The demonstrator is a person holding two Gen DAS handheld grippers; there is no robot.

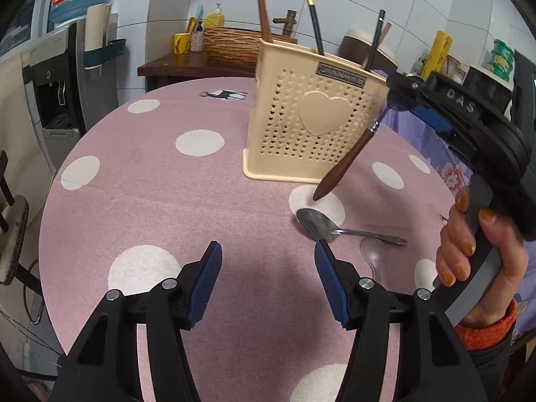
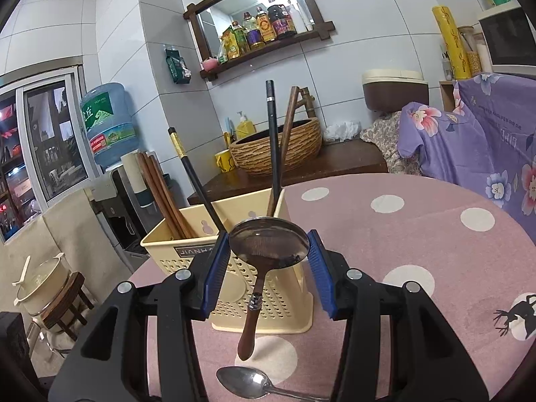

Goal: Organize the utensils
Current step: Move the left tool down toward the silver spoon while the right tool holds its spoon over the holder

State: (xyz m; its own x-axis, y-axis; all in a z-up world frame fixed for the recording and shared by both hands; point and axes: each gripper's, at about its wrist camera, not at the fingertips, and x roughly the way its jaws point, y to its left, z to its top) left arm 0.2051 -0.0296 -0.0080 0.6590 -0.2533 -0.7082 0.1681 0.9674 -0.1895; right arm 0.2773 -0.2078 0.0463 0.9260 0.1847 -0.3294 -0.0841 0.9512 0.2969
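Note:
My right gripper (image 2: 268, 234) is shut on the round bowl of a wooden-handled spoon (image 2: 249, 321), whose handle hangs down over the table just in front of the cream perforated utensil holder (image 1: 311, 124). The left wrist view shows that spoon (image 1: 338, 171) dangling, its tip above a metal spoon (image 1: 318, 224) lying on the cloth. A clear plastic spoon (image 1: 375, 254) lies just beside it. My left gripper (image 1: 268, 248) hovers low over the table, open and empty, its right pad near the metal spoon's bowl. Several chopsticks (image 2: 197, 181) stand in the holder.
The round table wears a pink cloth with white dots (image 1: 167, 201). A person's hand (image 1: 469, 251) in an orange cuff grips the right tool's handle. Behind the table stand a dark sideboard with a woven basin (image 2: 278, 147), a water dispenser (image 1: 57, 77) and a purple floral cover (image 2: 485, 134).

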